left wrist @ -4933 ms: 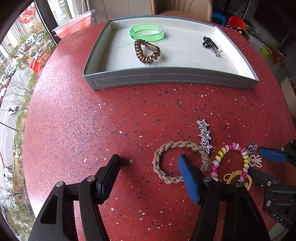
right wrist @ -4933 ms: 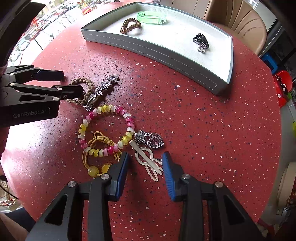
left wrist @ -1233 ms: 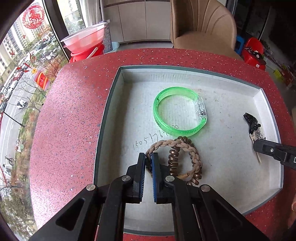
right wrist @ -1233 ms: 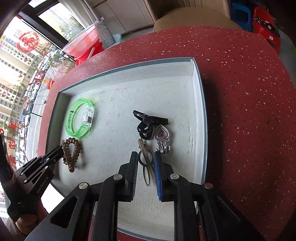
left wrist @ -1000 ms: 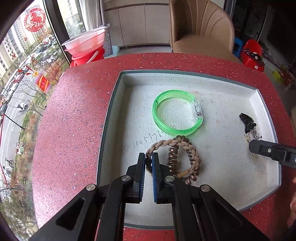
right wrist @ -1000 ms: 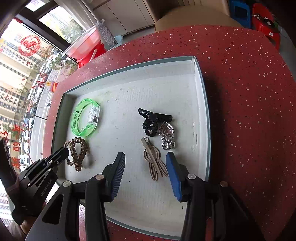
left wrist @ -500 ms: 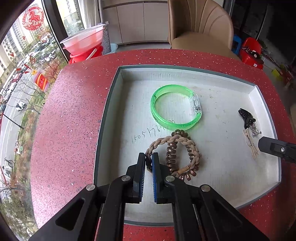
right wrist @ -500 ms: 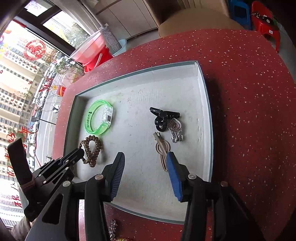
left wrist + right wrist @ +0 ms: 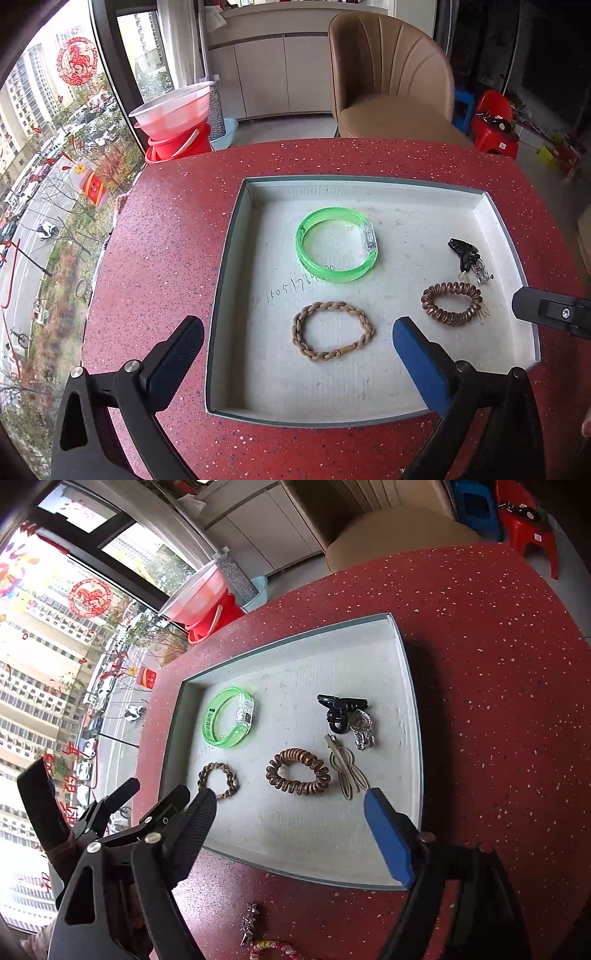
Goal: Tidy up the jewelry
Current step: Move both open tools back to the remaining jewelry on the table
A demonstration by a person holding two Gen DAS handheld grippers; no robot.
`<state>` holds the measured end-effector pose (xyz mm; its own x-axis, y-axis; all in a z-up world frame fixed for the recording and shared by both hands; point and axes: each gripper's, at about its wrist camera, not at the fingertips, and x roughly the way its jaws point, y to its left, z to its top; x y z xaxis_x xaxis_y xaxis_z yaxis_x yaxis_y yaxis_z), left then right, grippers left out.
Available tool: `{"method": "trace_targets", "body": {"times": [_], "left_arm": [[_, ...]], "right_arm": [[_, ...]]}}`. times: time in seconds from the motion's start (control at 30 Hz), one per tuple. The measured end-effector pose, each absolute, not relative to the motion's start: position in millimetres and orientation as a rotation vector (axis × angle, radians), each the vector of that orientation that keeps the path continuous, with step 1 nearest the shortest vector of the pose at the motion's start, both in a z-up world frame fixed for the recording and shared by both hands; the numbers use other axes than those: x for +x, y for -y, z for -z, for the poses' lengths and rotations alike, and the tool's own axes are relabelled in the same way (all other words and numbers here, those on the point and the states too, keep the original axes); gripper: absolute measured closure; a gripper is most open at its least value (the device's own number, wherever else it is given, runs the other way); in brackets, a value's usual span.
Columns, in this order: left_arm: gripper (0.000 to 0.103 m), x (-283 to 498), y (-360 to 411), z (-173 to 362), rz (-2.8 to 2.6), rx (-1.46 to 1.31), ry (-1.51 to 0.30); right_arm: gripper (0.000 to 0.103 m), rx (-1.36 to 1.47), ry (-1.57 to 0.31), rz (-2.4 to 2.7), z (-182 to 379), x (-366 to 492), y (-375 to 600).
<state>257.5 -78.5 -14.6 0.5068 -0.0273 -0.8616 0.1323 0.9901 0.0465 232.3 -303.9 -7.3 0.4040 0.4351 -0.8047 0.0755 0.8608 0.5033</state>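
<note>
The grey tray (image 9: pixel 221 280) sits on the red table. In it lie a green bangle (image 9: pixel 334 245), a braided beige hair tie (image 9: pixel 332 330), a brown coil tie (image 9: pixel 452 302) and a black clip (image 9: pixel 463 253). My left gripper (image 9: pixel 297 326) hovers over the tray's near side. Its jaws are opening, and the braided tie lies loose below, untouched. My right gripper (image 9: pixel 291 801) is opening too, with nothing pressed. It is above the brown coil tie (image 9: pixel 297 771) and beside a gold hair clip (image 9: pixel 347 768) and a heart charm (image 9: pixel 364 727).
A star clip (image 9: pixel 249 923) and a bead bracelet (image 9: pixel 273 949) lie on the table in front of the tray's near wall (image 9: pixel 295 867). A beige chair (image 9: pixel 391 88) stands behind the table. A red bucket with a basin (image 9: pixel 173 125) is by the window.
The left jaws opened wide and let go of the braided tie, which now lies flat in the tray. The brown coil now lies further right. The right jaws spread wider. Both grippers rose and drew back.
</note>
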Motion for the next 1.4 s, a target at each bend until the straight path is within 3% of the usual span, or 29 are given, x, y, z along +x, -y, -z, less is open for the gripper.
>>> {"method": "trace_targets", "body": {"times": [0.07,0.3,1.07,1.23,1.4], "left_arm": [[0.000,250.9,76.3,9.3,0.076,0.115,-1.025],[0.000,227.6,67.6,6.4,0.071,0.126,-1.071],[0.000,153.8,81.0,45.0,0.237,0.131,-1.285],[0.000,153.4,86.2,50.9,0.236,0.153,-1.288],[0.000,151.4,93.3,54.3,0.227,0.178,-1.290]], "right_arm": [[0.000,0.515,-1.117,-0.246,1.3,224.5,303.4],[0.000,0.491,-1.085,-0.255,-9.6,197.2,296.2],[0.000,0.315,-1.373,-0.158,47.0,68.1,279.5],[0.001,0.260,-1.395,-0.144,55.3,56.8,266.0],[0.011,0.209,-1.413,-0.122,62.0,50.9,256.9]]}}
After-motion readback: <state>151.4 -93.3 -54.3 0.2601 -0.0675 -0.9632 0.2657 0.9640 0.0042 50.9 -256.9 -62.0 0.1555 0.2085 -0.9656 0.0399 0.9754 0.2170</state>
